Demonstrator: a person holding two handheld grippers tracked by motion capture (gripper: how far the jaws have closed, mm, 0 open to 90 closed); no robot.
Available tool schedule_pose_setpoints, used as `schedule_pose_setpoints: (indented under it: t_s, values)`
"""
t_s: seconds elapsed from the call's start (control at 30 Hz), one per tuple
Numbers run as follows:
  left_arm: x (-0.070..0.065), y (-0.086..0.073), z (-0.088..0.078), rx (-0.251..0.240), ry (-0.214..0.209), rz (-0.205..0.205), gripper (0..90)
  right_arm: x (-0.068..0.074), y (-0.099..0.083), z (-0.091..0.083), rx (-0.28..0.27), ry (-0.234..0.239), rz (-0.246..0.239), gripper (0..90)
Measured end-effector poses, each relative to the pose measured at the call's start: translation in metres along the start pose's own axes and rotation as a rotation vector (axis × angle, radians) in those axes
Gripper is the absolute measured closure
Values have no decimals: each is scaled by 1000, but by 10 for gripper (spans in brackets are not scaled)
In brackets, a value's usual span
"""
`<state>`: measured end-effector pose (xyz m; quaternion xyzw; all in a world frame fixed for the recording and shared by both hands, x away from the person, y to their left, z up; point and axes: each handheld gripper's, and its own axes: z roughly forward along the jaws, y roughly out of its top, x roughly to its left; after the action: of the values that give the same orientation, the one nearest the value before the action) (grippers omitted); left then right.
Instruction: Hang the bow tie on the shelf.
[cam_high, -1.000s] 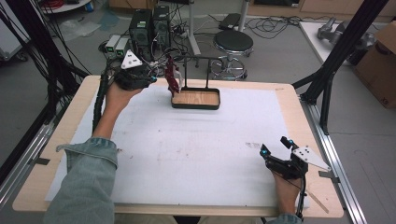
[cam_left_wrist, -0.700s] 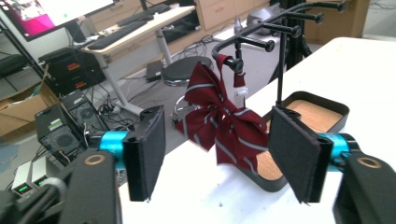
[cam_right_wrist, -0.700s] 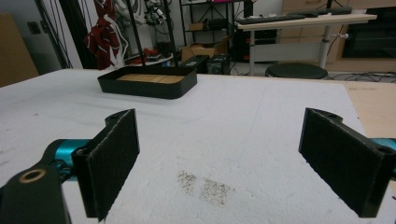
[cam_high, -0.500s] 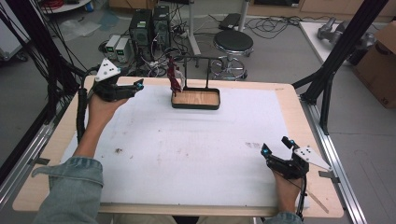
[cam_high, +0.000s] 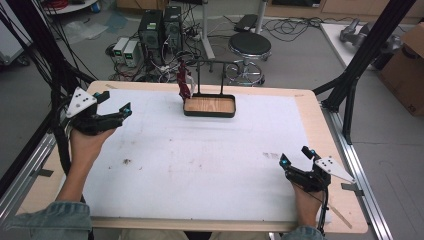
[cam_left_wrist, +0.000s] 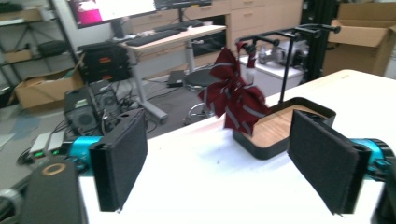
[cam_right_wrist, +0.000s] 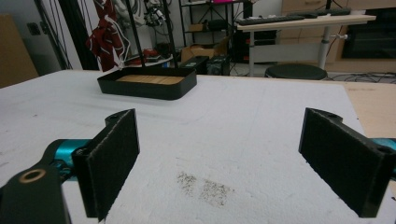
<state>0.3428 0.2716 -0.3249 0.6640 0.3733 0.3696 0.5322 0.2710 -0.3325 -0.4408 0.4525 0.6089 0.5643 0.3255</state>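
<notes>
A person is sitting at the near edge of a pale wooden worktop (cam_high: 310, 102) covered with a white foam sheet (cam_high: 210, 160), holding a black two-jaw gripper in each hand. The left gripper (cam_high: 116, 111) is hovering near the worktop's left edge, toward the far corner, its jaws standing wide apart with nothing between them; in the left gripper view (cam_left_wrist: 224, 163) the two black padded jaws are framing bare white sheet. The right gripper (cam_high: 296, 155) is resting low near the right near corner, its jaws likewise spread and released, gripping nothing; in the right gripper view (cam_right_wrist: 219, 163) a grey smudge (cam_right_wrist: 205, 186) is lying on the sheet between the jaws.

At the middle of the far edge a shallow black tray with a wooden floor (cam_high: 209, 106) is sitting on the sheet, with a black T-shaped metal stand (cam_high: 201, 75) rising from it. A dark red cloth with pale stripes (cam_high: 184, 82) is hanging from the left end of the stand's crossbar, its lower part dangling just above the tray's left rim. Both grippers are well apart from the tray and cloth.

Beyond the far edge, a round black stool (cam_high: 249, 47) and black computer cases (cam_high: 160, 27) are standing on the floor.
</notes>
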Motion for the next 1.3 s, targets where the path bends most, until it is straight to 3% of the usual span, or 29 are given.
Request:
schedule_pose_setpoints:
  t_s: [0.2,0.6,0.73,0.9,1.07,1.3]
  values:
    - [-7,-19,-24,-8,18,-8,191,0,0,0,1,2,-7,114]
    - [-12,-46,-50,29,59,-43,184,0,0,0,4,0,-9,114]
    - [-14,-57,-57,18,63,-52,181,0,0,0,5,1,-11,114]
    - [-16,-69,-63,8,70,-52,180,0,0,0,5,0,-10,114]
    - [-17,-86,-66,30,87,-51,180,1,0,0,6,0,-7,114]
    - [-19,-102,-64,53,71,-54,180,1,0,0,9,0,-1,114]
